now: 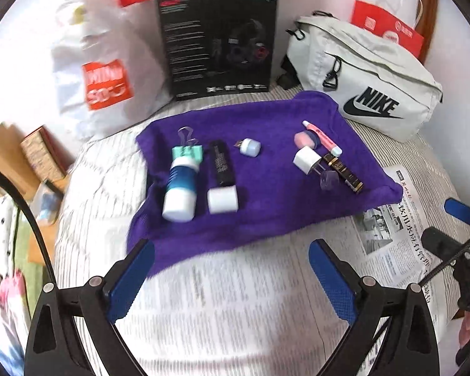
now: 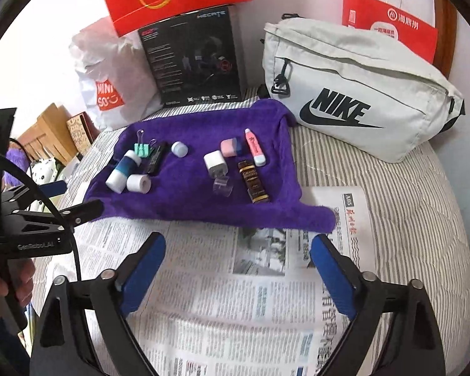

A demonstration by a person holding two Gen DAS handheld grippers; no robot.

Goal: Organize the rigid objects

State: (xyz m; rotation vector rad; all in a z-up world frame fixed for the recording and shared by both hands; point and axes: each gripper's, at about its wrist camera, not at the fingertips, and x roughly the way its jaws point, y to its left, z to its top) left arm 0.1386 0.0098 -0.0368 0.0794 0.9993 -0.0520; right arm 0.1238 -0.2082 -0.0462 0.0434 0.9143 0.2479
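Both the left gripper (image 1: 232, 279) and the right gripper (image 2: 238, 277) hung at the bottom of their frames over the newspaper (image 2: 228, 300), jaws spread wide and holding nothing. The small items lay mid-frame on the purple towel (image 2: 191, 200). Right of centre, the white charger (image 2: 214, 162), clear cap (image 2: 223, 186) and dark tube (image 2: 253, 185) crowded together; a wide grab there would likely knock a neighbour, and the soft towel could bunch and roll the white-and-blue bottle (image 2: 123, 167).
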